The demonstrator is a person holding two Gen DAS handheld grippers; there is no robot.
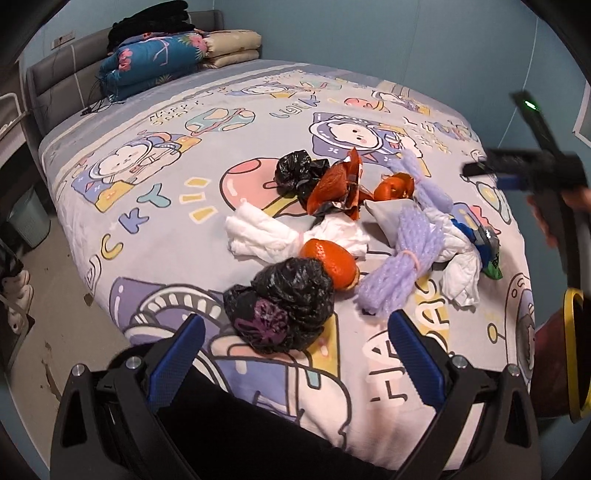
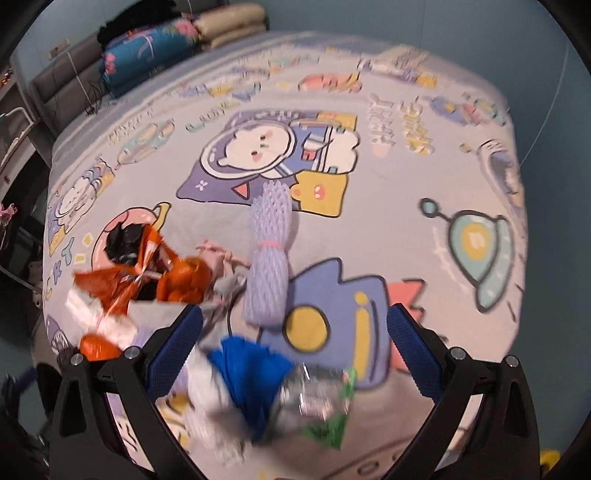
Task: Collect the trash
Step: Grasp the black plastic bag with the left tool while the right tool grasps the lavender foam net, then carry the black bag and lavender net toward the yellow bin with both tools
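Note:
Trash lies in a pile on the cartoon-print bedspread (image 1: 155, 229). My left gripper (image 1: 297, 354) is open, just short of a crumpled black plastic bag (image 1: 284, 306) that lies between its fingertips. Behind it are an orange peel (image 1: 330, 264), white tissues (image 1: 266, 232), purple foam netting (image 1: 399, 266), an orange wrapper (image 1: 336, 184) and a second black bag (image 1: 295, 170). My right gripper (image 2: 295, 343) is open above a blue wrapper (image 2: 255, 376) and a silver-green snack packet (image 2: 321, 402); purple foam netting (image 2: 269, 254) lies ahead. The right gripper (image 1: 491, 171) also shows in the left view.
Folded quilts (image 1: 159, 62) and black clothes (image 1: 155, 20) are stacked at the grey headboard (image 1: 55, 74). A pale bin (image 1: 29, 218) stands on the floor left of the bed. A yellow-rimmed container (image 1: 572, 354) shows at the right edge.

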